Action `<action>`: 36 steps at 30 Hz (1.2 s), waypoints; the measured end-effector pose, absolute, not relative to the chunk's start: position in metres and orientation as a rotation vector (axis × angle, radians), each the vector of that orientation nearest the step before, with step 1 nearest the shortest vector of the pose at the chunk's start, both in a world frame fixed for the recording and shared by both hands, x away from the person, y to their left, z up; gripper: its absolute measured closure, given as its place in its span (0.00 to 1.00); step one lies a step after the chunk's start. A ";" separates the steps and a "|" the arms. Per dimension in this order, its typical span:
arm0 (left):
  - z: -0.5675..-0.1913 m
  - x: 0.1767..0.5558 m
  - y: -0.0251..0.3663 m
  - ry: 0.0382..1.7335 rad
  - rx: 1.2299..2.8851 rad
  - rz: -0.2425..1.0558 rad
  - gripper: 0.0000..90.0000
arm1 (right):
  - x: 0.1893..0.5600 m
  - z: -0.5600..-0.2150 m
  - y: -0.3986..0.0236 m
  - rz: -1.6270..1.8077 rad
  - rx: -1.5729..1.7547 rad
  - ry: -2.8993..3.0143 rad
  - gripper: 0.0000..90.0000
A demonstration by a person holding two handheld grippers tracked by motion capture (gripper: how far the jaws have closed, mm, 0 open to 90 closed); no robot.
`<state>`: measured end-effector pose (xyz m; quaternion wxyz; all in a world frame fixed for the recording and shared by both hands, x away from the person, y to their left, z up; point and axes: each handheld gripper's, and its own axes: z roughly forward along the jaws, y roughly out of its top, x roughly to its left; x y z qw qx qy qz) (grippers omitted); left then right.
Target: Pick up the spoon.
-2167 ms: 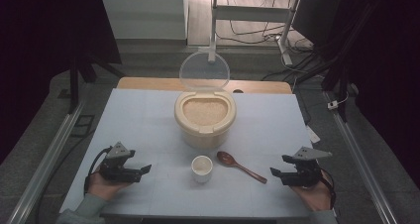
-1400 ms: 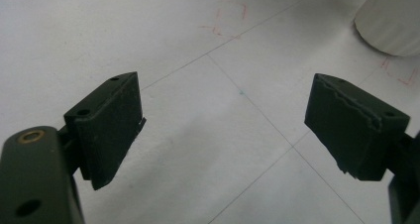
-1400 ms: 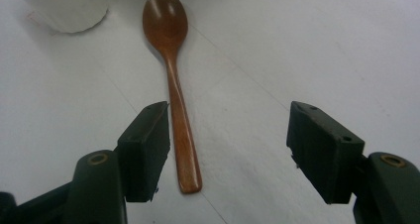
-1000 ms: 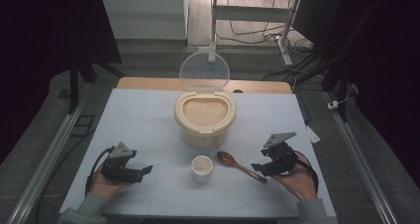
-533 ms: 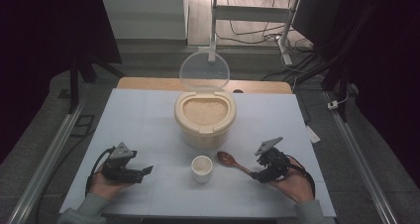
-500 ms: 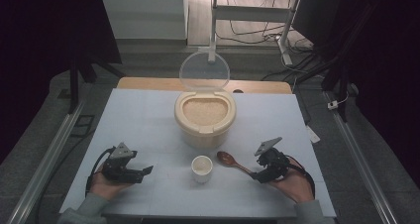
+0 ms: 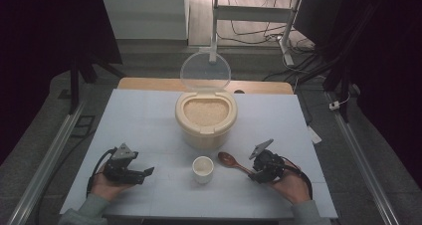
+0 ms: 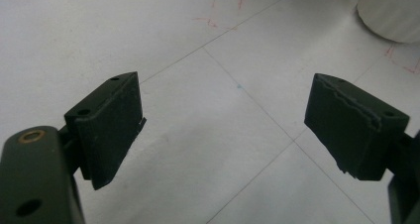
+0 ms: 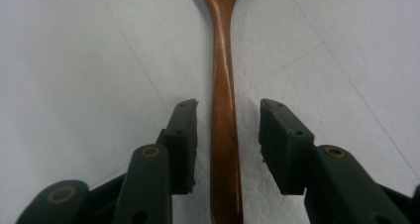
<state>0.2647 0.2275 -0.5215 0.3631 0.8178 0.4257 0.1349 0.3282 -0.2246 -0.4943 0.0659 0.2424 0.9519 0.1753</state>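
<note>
High view: table (image 7: 149, 115) carrying rice bin (image 7: 206, 119), lid (image 7: 205, 72) raised, grain showing; cup (image 7: 203, 168) in front of it; spoon (image 7: 234, 162) just right of cup, bowl toward the bin. Left hand-held gripper (image 7: 148, 172) low at the near left, well apart from everything. Right hand-held gripper (image 7: 254, 175) at the spoon's handle end

Left gripper view: left hand-held gripper (image 8: 225, 130) spread wide over bare table, holding nothing; cup (image 8: 391, 11) at the upper right corner

Right gripper view: right hand-held gripper (image 9: 227, 144) narrowed, jaws straddling the spoon (image 9: 224, 110) handle, small gaps either side, not yet clamped. Step judged: picking up the spoon; next move calls for closing squarely on the handle, then lifting
</note>
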 end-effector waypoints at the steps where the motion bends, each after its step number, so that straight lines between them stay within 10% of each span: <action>1: -0.521 0.265 0.227 1.097 2.106 0.348 0.16 | 0.329 -0.495 -0.223 0.519 0.727 2.871 0.69; 36: -0.522 0.265 0.228 1.094 2.112 0.359 0.17 | 0.328 -0.486 -0.225 0.600 0.743 2.898 0.88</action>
